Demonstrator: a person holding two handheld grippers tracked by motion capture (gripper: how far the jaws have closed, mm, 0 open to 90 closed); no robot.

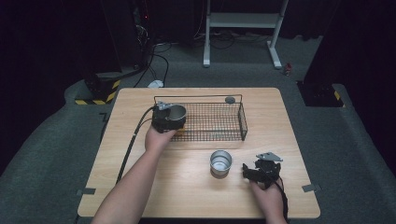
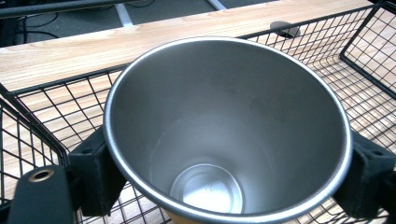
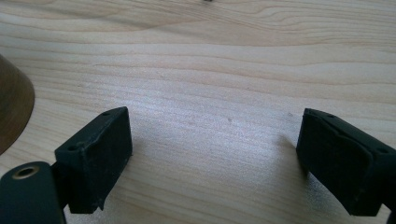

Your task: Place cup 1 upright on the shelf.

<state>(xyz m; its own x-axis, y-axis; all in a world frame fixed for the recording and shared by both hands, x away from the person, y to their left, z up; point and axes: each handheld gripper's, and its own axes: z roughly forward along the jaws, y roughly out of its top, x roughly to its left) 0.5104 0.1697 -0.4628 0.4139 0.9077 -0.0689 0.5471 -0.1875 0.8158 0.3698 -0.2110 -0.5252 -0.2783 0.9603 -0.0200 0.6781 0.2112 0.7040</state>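
A steel cup (image 1: 176, 112) hangs upright over the left end of a black wire basket (image 1: 243, 121), and my left gripper (image 1: 169, 120) is shut on it. The left gripper view looks down into the cup (image 2: 224, 130); one black pad presses each side of its wall below the rim, with the left gripper (image 2: 229, 172) centred between them. A second steel cup (image 1: 221, 162) stands on the table in front of the basket. My right gripper (image 1: 250, 171) rests just right of it, open, with bare wood between its jaws (image 3: 215, 158). That cup's side (image 3: 14, 112) shows at the left edge.
The basket (image 2: 46, 112) sits at the back middle of the wooden table (image 1: 196, 196). A small grey disc (image 1: 229, 99) lies on the table behind the basket's far rim. A cable trails from the left gripper along the table's left side. Dark floor surrounds the table.
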